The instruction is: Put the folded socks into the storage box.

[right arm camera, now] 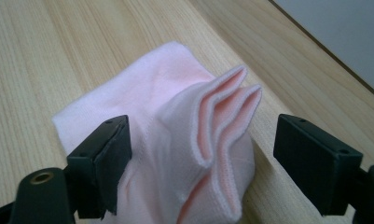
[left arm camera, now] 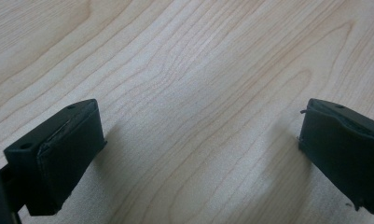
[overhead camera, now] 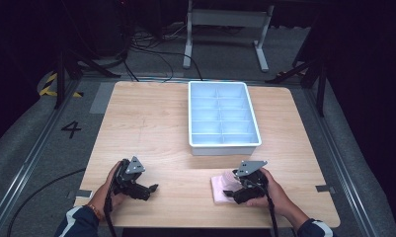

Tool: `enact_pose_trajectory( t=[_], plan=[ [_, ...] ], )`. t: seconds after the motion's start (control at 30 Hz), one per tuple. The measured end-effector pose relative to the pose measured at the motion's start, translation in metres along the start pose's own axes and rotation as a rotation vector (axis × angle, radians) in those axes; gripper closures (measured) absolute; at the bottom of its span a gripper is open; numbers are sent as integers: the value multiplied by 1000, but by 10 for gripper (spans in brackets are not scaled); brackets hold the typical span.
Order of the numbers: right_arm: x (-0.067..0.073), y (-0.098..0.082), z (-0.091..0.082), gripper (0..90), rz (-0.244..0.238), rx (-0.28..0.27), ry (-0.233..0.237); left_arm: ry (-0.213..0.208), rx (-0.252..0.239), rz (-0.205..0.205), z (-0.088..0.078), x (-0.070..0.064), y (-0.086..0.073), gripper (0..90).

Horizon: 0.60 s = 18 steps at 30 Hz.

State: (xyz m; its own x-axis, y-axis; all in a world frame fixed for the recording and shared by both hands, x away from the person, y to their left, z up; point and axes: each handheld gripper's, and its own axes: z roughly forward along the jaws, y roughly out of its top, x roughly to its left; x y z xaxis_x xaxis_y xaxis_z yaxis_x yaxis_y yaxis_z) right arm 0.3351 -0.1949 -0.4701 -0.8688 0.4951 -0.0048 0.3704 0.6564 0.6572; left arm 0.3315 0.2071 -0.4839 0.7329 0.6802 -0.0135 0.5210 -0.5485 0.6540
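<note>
A folded pale pink cloth (overhead camera: 219,187) lies near the table's front edge, right of the middle. My right gripper (overhead camera: 230,192) is over it and stands open. In the right gripper view the pink cloth (right arm camera: 175,121) bulges up in folds between the two black jaws, which are spread wide on either side of it without pinching. My left gripper (overhead camera: 153,188) rests low at the front left, open, and in the left gripper view only bare wood (left arm camera: 198,116) lies between its jaws.
A white divided tray (overhead camera: 224,146) with several empty compartments stands at the back middle of the wooden table (overhead camera: 151,123). Hands and forearms come in from the bottom edge. Cables trail from both grippers toward the front.
</note>
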Motion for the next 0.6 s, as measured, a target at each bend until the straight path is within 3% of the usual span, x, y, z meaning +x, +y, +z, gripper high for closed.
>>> enact_pose_trajectory(
  t=[0.13, 0.17, 0.3, 0.47, 0.6],
  plan=[
    [1, -1, 2, 242, 8, -3, 33, 1, 0, 0, 0, 0, 0, 2],
    [0, -2, 2, 302, 14, -7, 59, 0, 1, 1, 0, 0, 0, 1],
    [1, -3, 1, 378, 8, -20, 82, 1, 0, 1, 0, 0, 0, 1],
    [3, -4, 0, 601, -8, -36, 143, 1, 0, 0, 0, 0, 0, 2],
    [4, -3, 1, 697, -14, -43, 169, 0, 0, 0, 0, 0, 0, 2]
  ],
)
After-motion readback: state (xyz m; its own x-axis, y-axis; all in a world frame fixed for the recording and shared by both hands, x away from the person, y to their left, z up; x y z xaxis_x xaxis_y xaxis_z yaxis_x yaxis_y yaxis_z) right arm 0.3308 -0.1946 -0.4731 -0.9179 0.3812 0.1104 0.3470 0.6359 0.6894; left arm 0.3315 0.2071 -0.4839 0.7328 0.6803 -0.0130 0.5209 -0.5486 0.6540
